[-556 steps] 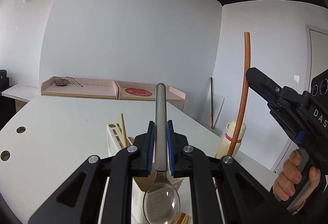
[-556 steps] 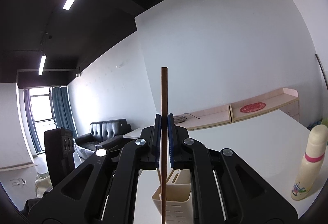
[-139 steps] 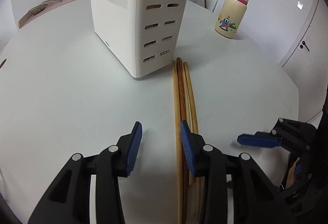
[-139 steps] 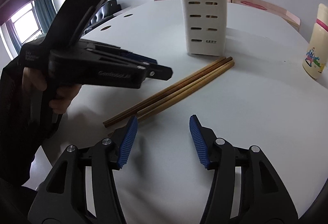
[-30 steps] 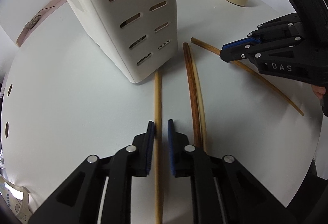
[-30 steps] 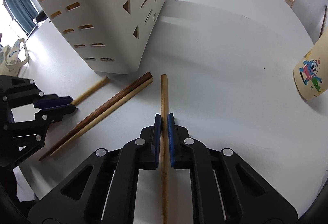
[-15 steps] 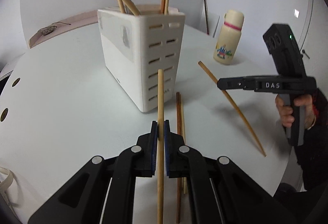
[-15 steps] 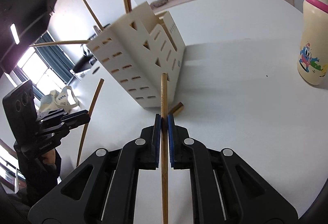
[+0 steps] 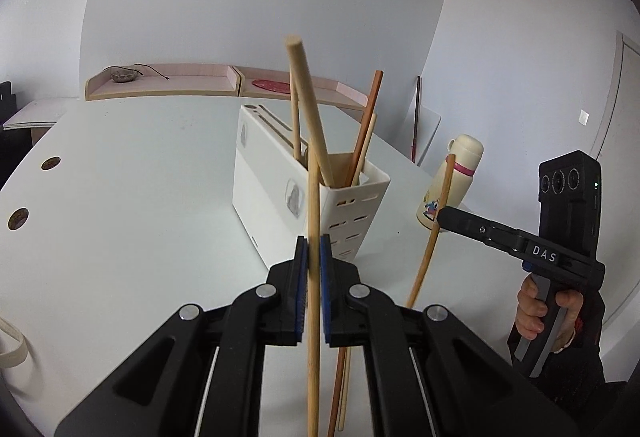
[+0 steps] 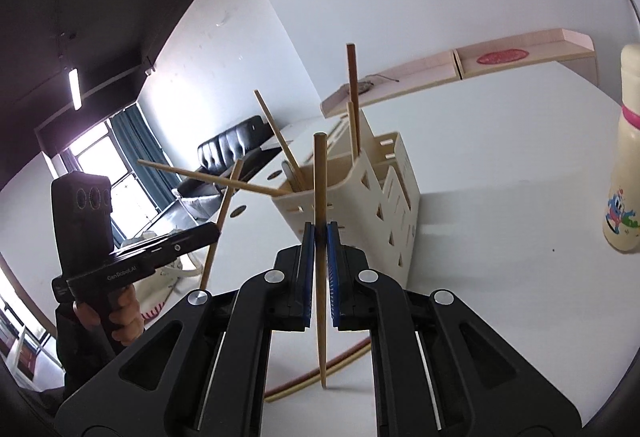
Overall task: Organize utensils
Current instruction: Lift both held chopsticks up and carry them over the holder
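Observation:
A white slotted utensil holder (image 9: 272, 197) (image 10: 368, 193) stands on the white table (image 9: 120, 197) with several wooden chopsticks leaning out of its top. My left gripper (image 9: 314, 249) is shut on a light wooden chopstick (image 9: 313, 197), held nearly upright in front of the holder. My right gripper (image 10: 319, 237) is shut on another chopstick (image 10: 320, 177), also upright, its lower tip just above the table. Each gripper shows in the other's view: the right gripper (image 9: 440, 216) to the right, the left gripper (image 10: 214, 232) to the left. Two chopsticks (image 9: 340, 377) (image 10: 316, 379) lie on the table below.
A cream bottle (image 9: 454, 189) (image 10: 624, 177) with a pink band stands right of the holder. Shallow wooden trays (image 9: 160, 87) line the table's far edge. Two round holes (image 9: 50, 163) mark the table's left side. A hand (image 9: 532, 309) grips the right tool.
Both grippers have risen from the table and tipped upward, carrying their chopsticks to a more upright pose. The holder's open top has come into view.

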A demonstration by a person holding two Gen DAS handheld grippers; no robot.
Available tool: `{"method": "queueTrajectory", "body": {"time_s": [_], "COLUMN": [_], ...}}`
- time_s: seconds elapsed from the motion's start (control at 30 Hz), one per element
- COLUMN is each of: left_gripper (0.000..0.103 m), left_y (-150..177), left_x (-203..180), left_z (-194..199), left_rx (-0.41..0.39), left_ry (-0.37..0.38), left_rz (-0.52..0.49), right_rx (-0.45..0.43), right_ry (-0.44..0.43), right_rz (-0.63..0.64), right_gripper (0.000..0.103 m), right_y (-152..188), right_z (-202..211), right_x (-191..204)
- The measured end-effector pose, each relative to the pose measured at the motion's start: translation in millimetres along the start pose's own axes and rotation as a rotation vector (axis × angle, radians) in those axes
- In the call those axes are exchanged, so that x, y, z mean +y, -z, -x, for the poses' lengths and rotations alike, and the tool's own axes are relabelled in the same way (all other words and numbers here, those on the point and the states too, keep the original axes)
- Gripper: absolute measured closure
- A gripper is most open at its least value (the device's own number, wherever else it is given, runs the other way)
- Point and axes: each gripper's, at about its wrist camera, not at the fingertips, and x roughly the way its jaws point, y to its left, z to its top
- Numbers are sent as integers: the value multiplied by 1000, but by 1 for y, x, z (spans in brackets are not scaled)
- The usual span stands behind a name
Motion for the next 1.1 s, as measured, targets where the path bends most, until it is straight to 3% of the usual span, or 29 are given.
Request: {"method": "queueTrajectory", "body": {"time_s": [0.23, 0.63, 1.1], "left_gripper": [97, 97, 97], "left_y": [-21, -57, -102], "left_x": [-5, -21, -40], "left_z": [-3, -6, 7], "left_rx": [-35, -132, -327], "left_ry": [31, -2, -29], "left_rz": [45, 32, -39], "right_rx": [-72, -169, -300], "right_ry": [-19, 3, 54], "right_rz": [7, 24, 74], "right_gripper": [97, 97, 97], "right_y": [-21, -72, -123], "right_z": [-3, 7, 26], "right_x": [14, 28, 42]}}
